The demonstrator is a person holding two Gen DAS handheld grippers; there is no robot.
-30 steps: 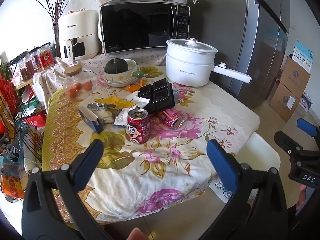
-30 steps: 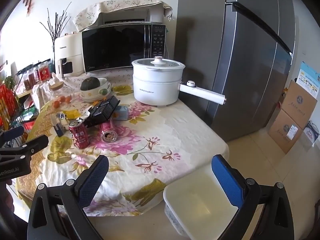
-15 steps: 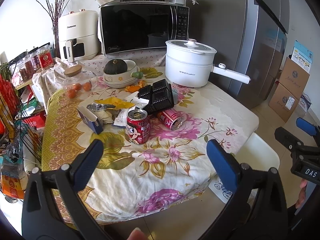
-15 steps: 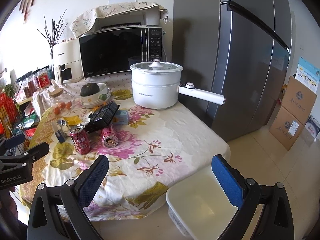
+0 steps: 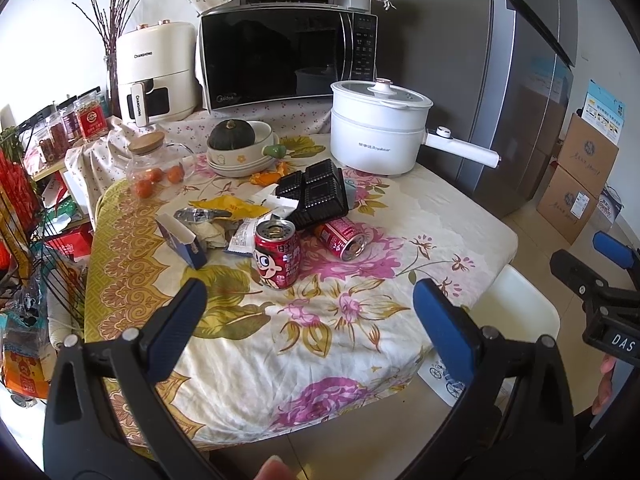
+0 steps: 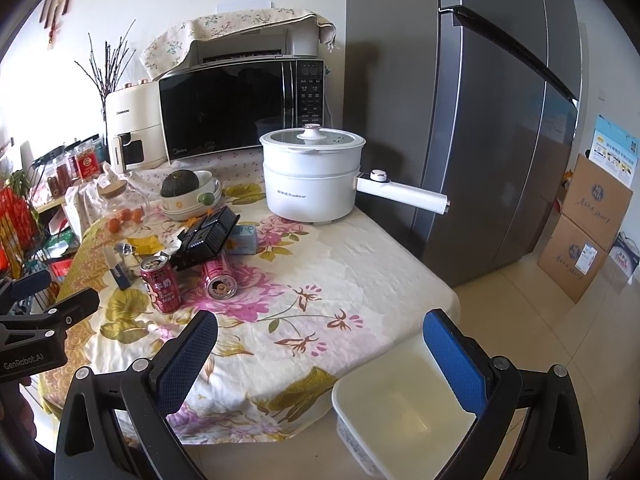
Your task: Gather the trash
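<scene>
Two grippers, both yours, both spread wide and holding nothing: left gripper (image 5: 308,316) off the near edge of the floral-cloth table (image 5: 360,320), right gripper (image 6: 320,354) above the white plastic bin (image 6: 400,412) on the floor just beside the table's corner. Trash on the table: one upright red drink can (image 5: 278,254); one red can on its side (image 5: 340,238) just beside it; one black plastic tray (image 5: 318,192) resting against it; yellow wrapper (image 5: 228,206); small blue-and-white carton (image 5: 182,238); crumpled papers.

Two red cans (image 5: 277,254) (image 5: 340,238) — one black tray (image 5: 316,194), one white bin (image 6: 404,408).
</scene>
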